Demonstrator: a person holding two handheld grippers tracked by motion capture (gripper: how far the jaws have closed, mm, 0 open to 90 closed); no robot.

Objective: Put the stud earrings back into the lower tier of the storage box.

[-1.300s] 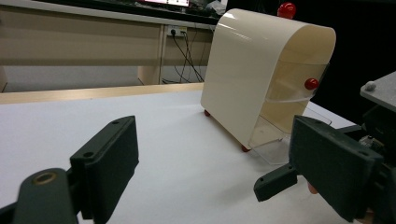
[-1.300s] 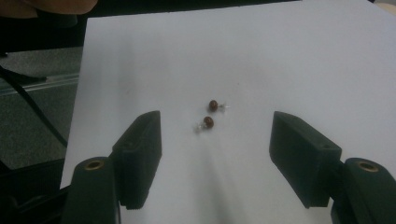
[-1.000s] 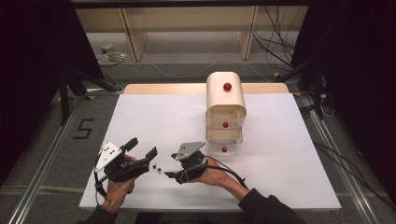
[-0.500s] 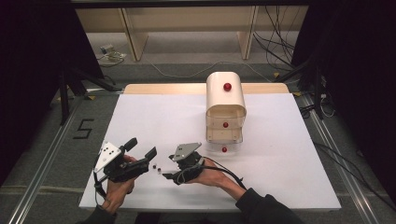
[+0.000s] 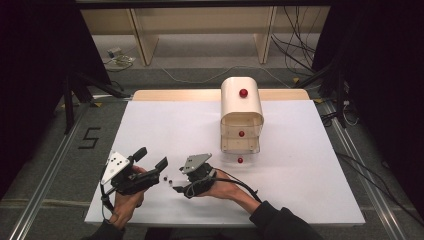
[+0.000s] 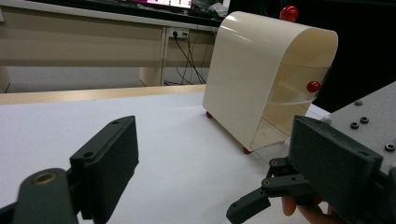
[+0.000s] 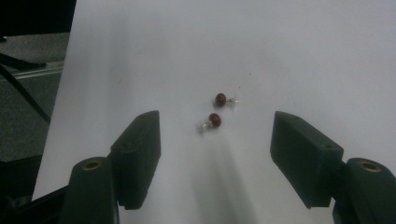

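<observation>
Two small dark red studs [image 7: 215, 120] [image 7: 220, 99] with pale pins lie side by side on the white table sheet [image 5: 300, 165], seen in the high view as dark dots [image 5: 167, 179]. My right gripper [image 7: 215, 154] is open, low over the sheet, with the studs just ahead of the gap between its jaws; in the high view it [image 5: 178, 188] points left. My left gripper [image 5: 152, 157] is open and holds nothing, just left of the studs. In the left gripper view, the left gripper [image 6: 210, 158] faces the cream drawer unit [image 6: 243, 70].
The cream drawer unit [image 5: 241, 112] has a rounded top, clear drawers and red knobs [image 5: 243, 93], and stands at the back centre. Its lowest knob [image 5: 240, 160] sits forward of the front. Shelving and cables [image 5: 300, 30] lie beyond the table.
My right gripper has crept a little left toward the studs. The left gripper has hardly moved.
</observation>
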